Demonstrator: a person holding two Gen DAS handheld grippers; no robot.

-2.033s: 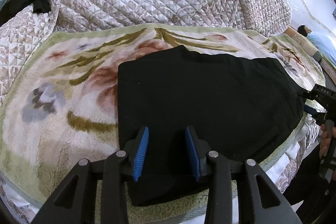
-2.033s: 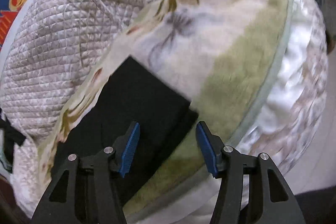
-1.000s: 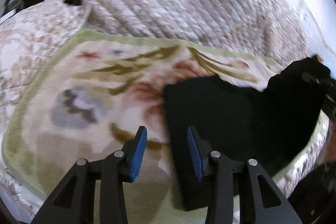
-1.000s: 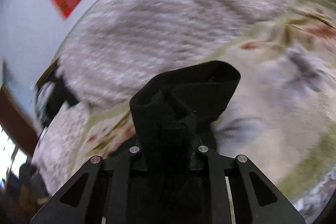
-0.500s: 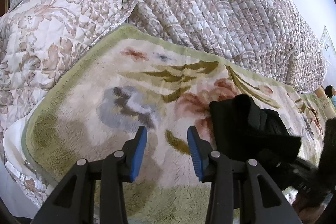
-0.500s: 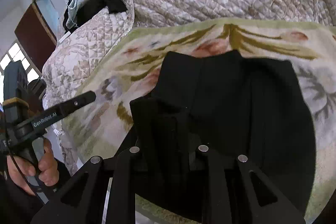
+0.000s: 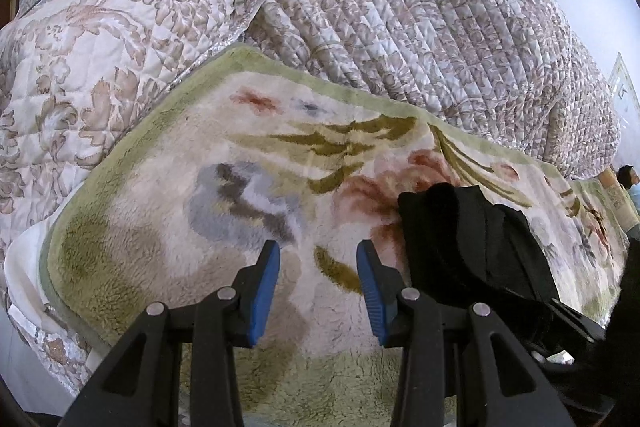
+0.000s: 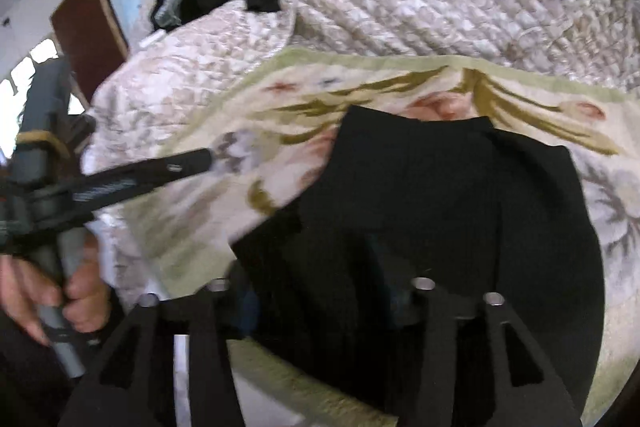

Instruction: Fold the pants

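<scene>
Pants (image 8: 460, 195) lie folded over on the blanket (image 7: 200, 211); my right tool (image 8: 320, 291) has just been opening, letting go, left tool (image 7: 318, 287) empty. Next, smooth the fold.

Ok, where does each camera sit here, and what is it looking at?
Left wrist: on the left gripper, looking down at the floral blanket; its empty blue-padded fingers show.
Right wrist: on the right gripper, over the black pants; the left hand shows.
Shared: pants, blanket, quilt.

light: soft daylight | left sharp | right motion-blurred | fisheye-bent edges
</scene>
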